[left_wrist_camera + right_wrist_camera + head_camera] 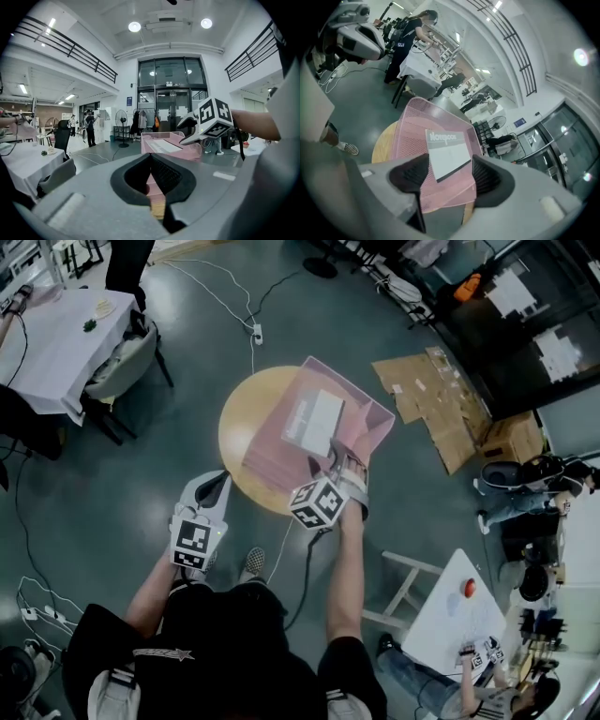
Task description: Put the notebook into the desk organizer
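Notebook [314,420] lies flat inside the pink desk organizer [373,407] on the round counter [236,423], centre of the head view; we judge the placing done. Right tongs [336,463] gape wide and empty at the organizer's near rim. Left tongs [208,486], lower left, sit slightly apart and empty. Next move: draw clear without nudging the organizer.

The head view looks steeply down from above the person [225,643] onto the round bench [246,418] and the pink desk organizer [272,460], taking in both claws from behind. The left claw [214,482] view sits low beside the bench's edge, facing almost level across it toward the hall's glass doors [169,93]. The right claw [326,463] view hangs close over the organizer, tilted down and rolled. All three views share the organizer, and each claw view catches the other claw.
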Tool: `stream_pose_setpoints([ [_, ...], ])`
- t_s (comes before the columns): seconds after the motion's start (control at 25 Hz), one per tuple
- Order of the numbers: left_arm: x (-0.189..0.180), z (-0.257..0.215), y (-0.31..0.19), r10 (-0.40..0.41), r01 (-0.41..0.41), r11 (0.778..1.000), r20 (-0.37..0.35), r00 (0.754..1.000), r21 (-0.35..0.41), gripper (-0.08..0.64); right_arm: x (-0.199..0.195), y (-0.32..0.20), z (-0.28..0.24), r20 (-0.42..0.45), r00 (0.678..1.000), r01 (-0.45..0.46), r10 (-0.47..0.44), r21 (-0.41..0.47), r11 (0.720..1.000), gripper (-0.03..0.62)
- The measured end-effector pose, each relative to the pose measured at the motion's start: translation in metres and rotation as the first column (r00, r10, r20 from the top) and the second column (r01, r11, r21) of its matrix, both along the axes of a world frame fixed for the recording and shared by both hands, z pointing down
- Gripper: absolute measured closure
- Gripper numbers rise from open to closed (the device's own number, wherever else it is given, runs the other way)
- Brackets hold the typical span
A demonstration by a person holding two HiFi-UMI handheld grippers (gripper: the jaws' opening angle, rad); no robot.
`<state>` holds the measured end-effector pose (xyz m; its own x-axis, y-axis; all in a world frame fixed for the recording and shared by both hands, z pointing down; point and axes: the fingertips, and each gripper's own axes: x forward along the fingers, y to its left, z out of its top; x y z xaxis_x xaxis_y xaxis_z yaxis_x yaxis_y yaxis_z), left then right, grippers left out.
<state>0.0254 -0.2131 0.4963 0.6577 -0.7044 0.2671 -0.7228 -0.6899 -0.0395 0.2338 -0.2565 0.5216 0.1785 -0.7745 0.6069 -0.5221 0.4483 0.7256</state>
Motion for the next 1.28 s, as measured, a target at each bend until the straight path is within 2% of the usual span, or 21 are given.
stream_pose_setpoints([
  [0.28, 0.004, -0.015, 0.012, 0.065, -0.065, 0.997, -0.006, 0.998, 0.034, 0.551, -0.009, 0.045, -0.037, 0.167, 0.983, -0.095, 0.073, 0.134, 0.986, 0.299],
  [0.48, 0.007, -0.022, 0.017, 0.109, -0.108, 0.993, -0.015, 0.994, 0.054, 0.551, -0.013, 0.079, -0.059, 0.327, 0.936, -0.212, 0.129, 0.232, 0.949, 0.301],
  [0.64, 0.011, -0.023, 0.020, 0.162, -0.161, 0.985, -0.019, 0.987, 0.067, 0.551, -0.015, 0.108, -0.070, 0.461, 0.871, -0.340, 0.171, 0.314, 0.887, 0.305],
  [0.8, 0.016, -0.026, 0.027, 0.218, -0.215, 0.973, -0.021, 0.976, 0.080, 0.551, -0.022, 0.138, -0.073, 0.603, 0.779, -0.465, 0.173, 0.370, 0.804, 0.318],
  [0.96, 0.020, -0.033, 0.036, 0.274, -0.271, 0.958, -0.026, 0.961, 0.092, 0.551, -0.031, 0.167, -0.073, 0.695, 0.700, -0.561, 0.166, 0.390, 0.730, 0.341],
  [1.12, 0.024, -0.033, 0.047, 0.331, -0.327, 0.940, -0.021, 0.944, 0.098, 0.551, -0.045, 0.195, -0.065, 0.739, 0.654, -0.621, 0.162, 0.402, 0.673, 0.394],
  [1.28, 0.022, -0.031, 0.060, 0.369, -0.365, 0.926, -0.019, 0.929, 0.096, 0.551, -0.064, 0.220, -0.055, 0.764, 0.623, -0.661, 0.166, 0.400, 0.635, 0.454],
])
